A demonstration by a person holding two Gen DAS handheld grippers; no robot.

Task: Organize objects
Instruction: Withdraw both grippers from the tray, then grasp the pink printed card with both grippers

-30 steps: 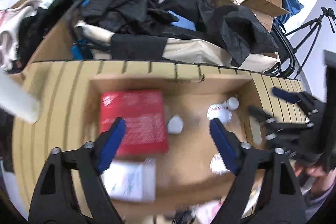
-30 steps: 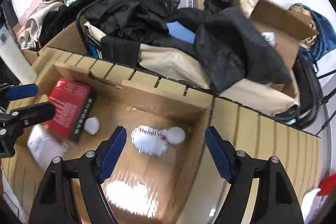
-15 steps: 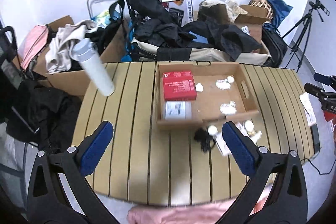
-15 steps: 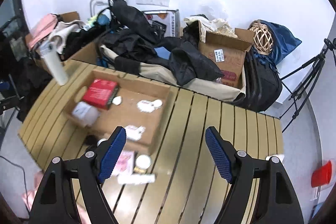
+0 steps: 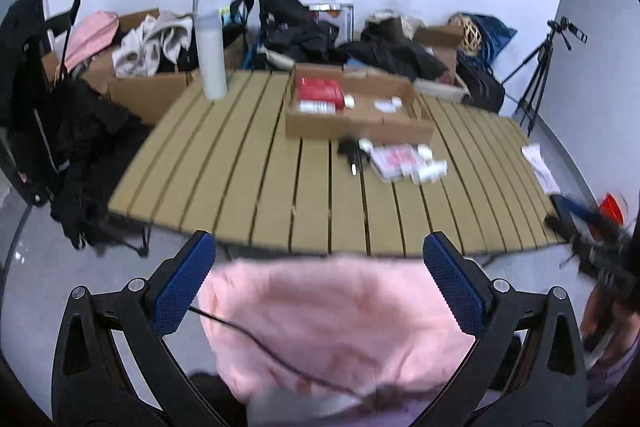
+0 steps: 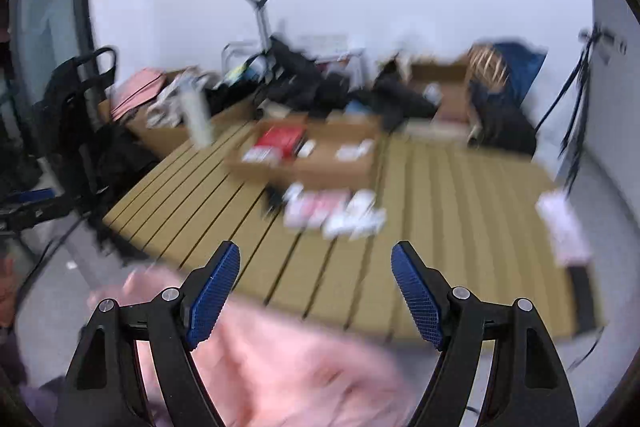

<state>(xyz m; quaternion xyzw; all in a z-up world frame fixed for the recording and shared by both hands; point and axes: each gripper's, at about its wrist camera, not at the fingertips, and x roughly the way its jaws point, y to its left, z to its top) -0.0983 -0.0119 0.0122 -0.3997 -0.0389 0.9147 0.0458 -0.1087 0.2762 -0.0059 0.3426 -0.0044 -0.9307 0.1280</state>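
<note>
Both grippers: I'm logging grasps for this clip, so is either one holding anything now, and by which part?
Nothing is held. The left gripper and right gripper both have open, empty jaws, back from the table.

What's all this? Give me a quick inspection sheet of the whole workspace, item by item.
Surface: slatted table, tan, bare at the near edge.
Job's things: cardboard tray holding a red box and small white items; loose packets on the table in front of it.
Clutter: white bottle upright at the table's far left corner; paper at the right edge.
Grippers: left gripper and right gripper both open, empty, held off the table.
Cables: thin black cable across pink cloth.
Surroundings: piled clothes, boxes, tripod.
</note>
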